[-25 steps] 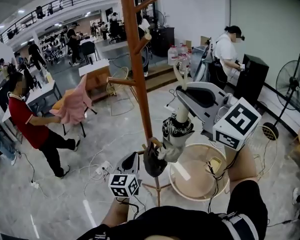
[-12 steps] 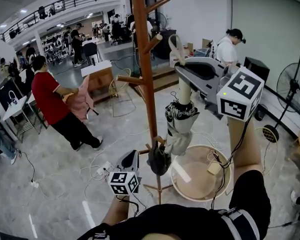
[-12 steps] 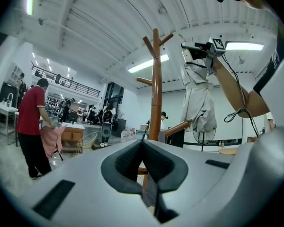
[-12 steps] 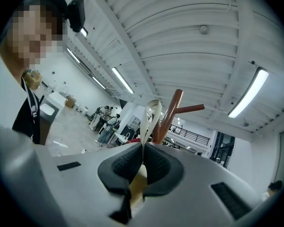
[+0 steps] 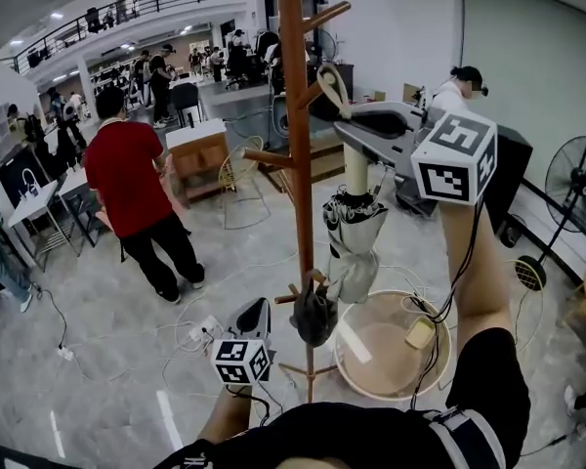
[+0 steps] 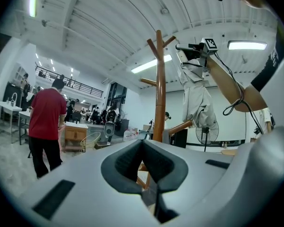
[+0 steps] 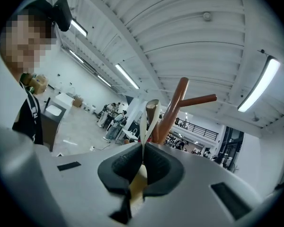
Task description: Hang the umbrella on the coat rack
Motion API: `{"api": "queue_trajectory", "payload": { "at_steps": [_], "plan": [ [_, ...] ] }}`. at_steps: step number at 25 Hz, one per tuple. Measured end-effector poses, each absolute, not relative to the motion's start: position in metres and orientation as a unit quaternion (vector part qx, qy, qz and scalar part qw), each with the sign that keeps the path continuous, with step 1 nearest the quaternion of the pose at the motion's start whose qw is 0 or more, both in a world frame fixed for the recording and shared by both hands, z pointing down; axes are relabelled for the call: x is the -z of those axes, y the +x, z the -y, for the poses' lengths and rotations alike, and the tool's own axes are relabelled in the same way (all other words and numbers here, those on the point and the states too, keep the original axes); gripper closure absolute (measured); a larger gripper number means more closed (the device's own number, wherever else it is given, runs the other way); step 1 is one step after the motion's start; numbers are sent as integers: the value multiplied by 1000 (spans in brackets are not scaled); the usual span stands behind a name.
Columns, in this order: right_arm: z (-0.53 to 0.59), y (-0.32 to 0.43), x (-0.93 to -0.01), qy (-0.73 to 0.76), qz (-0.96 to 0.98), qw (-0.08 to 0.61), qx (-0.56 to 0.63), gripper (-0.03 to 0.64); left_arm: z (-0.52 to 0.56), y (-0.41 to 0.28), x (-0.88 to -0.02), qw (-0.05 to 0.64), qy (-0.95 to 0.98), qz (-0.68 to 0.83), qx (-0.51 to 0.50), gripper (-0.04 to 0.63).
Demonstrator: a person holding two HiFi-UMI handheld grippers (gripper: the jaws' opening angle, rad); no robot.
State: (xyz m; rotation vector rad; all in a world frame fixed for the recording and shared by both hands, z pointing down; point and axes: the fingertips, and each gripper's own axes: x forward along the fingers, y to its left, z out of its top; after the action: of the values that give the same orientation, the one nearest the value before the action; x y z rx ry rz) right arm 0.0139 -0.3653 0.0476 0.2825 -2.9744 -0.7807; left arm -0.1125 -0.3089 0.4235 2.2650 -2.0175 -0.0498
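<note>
The brown wooden coat rack (image 5: 298,164) stands in front of me. My right gripper (image 5: 340,113) is raised high beside it and is shut on the cream strap loop (image 5: 333,84) of the folded umbrella (image 5: 355,247). The umbrella hangs straight down below that gripper, cream handle (image 5: 356,169) uppermost. In the right gripper view the strap loop (image 7: 150,117) rises from my right gripper (image 7: 143,148) next to an upper peg's tip (image 7: 153,106). My left gripper (image 5: 259,309) is low near the rack's foot, shut and empty. The left gripper view shows the rack (image 6: 159,89) and the umbrella (image 6: 197,96).
A dark bundle (image 5: 313,317) hangs at a low peg. A round beige table (image 5: 371,374) stands right of the rack's foot. A person in a red shirt (image 5: 135,179) stands left. Cables lie on the floor, and a fan (image 5: 571,179) is far right.
My right gripper has lifted the umbrella higher and brought the strap loop toward the upper peg. The person in red has walked to the right, closer to the rack.
</note>
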Motion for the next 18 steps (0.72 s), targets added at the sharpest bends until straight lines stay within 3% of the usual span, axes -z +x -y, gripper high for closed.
{"api": "queue_trajectory", "payload": {
  "at_steps": [18],
  "plan": [
    [425, -13, -93, 145, 950, 117, 252, 598, 314, -120, -431, 55, 752, 656, 9, 580]
  ]
}}
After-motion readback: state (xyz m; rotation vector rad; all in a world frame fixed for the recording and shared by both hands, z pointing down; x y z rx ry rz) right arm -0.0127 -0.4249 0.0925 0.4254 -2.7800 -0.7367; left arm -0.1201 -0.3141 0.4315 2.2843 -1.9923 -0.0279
